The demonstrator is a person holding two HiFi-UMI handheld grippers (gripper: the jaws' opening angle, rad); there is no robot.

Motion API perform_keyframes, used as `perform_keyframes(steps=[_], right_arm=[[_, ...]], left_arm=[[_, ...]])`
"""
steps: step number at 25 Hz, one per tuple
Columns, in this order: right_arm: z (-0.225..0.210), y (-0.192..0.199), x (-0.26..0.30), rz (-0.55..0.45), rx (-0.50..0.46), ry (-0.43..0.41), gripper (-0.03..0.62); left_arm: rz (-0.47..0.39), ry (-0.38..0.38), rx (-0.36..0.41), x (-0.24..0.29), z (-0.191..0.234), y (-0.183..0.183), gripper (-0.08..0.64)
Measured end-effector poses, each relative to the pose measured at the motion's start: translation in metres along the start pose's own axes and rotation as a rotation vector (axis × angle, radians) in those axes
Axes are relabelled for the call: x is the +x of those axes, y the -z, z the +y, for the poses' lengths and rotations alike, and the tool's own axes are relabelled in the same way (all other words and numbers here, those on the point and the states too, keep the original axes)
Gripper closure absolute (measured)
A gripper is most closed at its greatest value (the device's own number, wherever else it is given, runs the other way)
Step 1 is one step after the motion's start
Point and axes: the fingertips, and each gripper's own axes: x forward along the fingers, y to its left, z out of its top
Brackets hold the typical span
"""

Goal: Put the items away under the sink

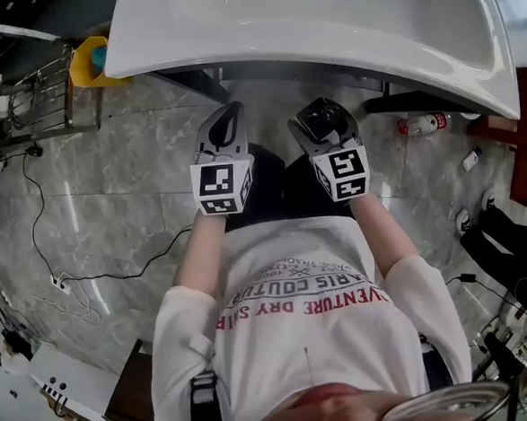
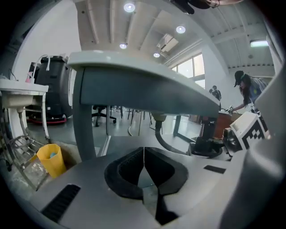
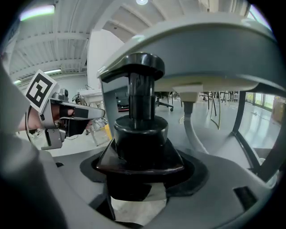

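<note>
A white sink stands over a grey marble floor, and both grippers are held low in front of its open underside. My right gripper is shut on a black bottle with a round cap. In the right gripper view the black bottle fills the middle, upright between the jaws, with the sink's underside just above it. My left gripper is beside it on the left, shut with nothing in it. In the left gripper view its dark pads meet under the sink basin.
A yellow bucket and a wire rack stand left of the sink. A plastic bottle lies on the floor at the right. Cables trail over the floor on the left. A grey drain hose hangs under the basin.
</note>
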Motion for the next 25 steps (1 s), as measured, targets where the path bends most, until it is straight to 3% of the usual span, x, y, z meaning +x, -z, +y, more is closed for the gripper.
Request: perform_keyframes(steps=[5,9,18,25], right_arm=[[-0.017,0.057,0.051,-0.010,0.005,0.030,0.222],[-0.031,0.074,0.075,-0.038,0.004,0.062,0.221],[-0.062,0.032,0.104,-0.112,-0.013,0.156,0.222],[-0.088,0.016,0.138,-0.081,0.006,0.221,0.221]], left_arm=[[-0.064,-0.006,-0.056,0.033,0.022,0.049,0.532],[-0.108,-0.004,-0.038,0.045,0.026,0.070,0.532],[-0.126,-0.006,0.002,0.050,0.033,0.078,0.532],[-0.145,0.023,0.002,0.051,0.031,0.070,0.532]])
